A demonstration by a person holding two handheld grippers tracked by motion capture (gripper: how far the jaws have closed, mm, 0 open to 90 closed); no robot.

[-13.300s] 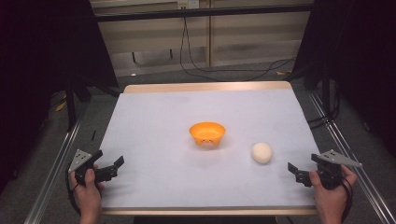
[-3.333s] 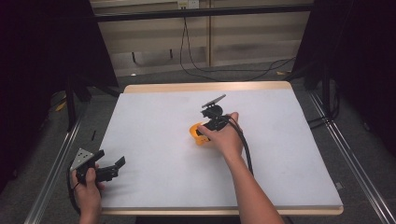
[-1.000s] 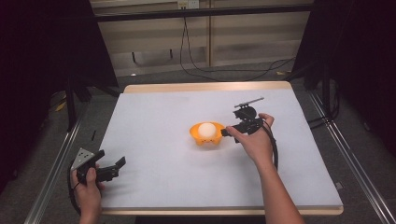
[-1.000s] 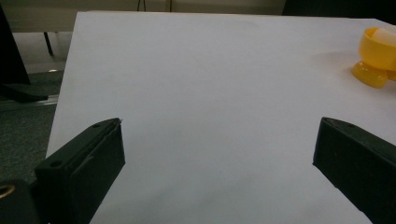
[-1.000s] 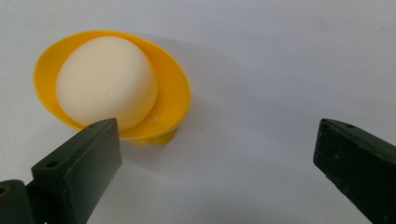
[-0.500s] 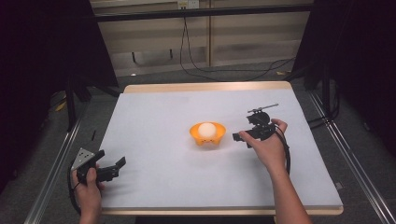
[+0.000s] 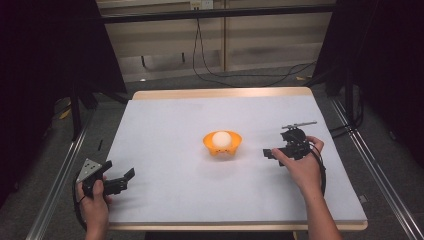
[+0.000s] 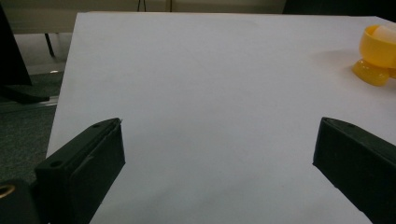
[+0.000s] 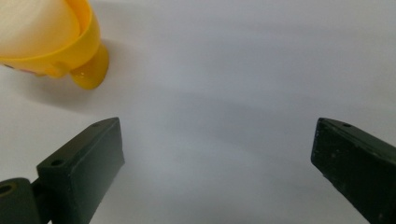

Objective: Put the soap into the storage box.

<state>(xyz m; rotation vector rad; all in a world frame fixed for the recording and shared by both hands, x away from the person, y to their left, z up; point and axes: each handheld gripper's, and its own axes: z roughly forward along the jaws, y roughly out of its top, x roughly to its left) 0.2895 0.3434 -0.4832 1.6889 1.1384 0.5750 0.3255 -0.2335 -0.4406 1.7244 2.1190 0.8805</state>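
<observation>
An orange footed bowl point(image 7: 222, 143) stands at the middle of the white table, and a pale egg-shaped ball point(image 7: 220, 138) rests inside it. My right gripper point(image 7: 272, 152) is held just right of the bowl, open, with bare table between its jaws. In the right gripper view the bowl point(image 9: 70, 46) and the ball point(image 9: 32, 23) sit at the upper left. My left gripper point(image 7: 126, 179) stays near the table's front left corner, open and holding nothing. Its own view has the bowl point(image 8: 376, 51) far off at the upper right.
The white table top point(image 7: 165, 135) has a wooden rim at the far edge point(image 7: 220, 93). Metal rails point(image 7: 60, 175) run along both sides of the table. Cables point(image 7: 215, 70) trail over the floor behind it.
The ball, once loose on the table right of the bowl, now lies in the bowl. My right gripper has drawn back to the right and toward the front. The left has not moved.
</observation>
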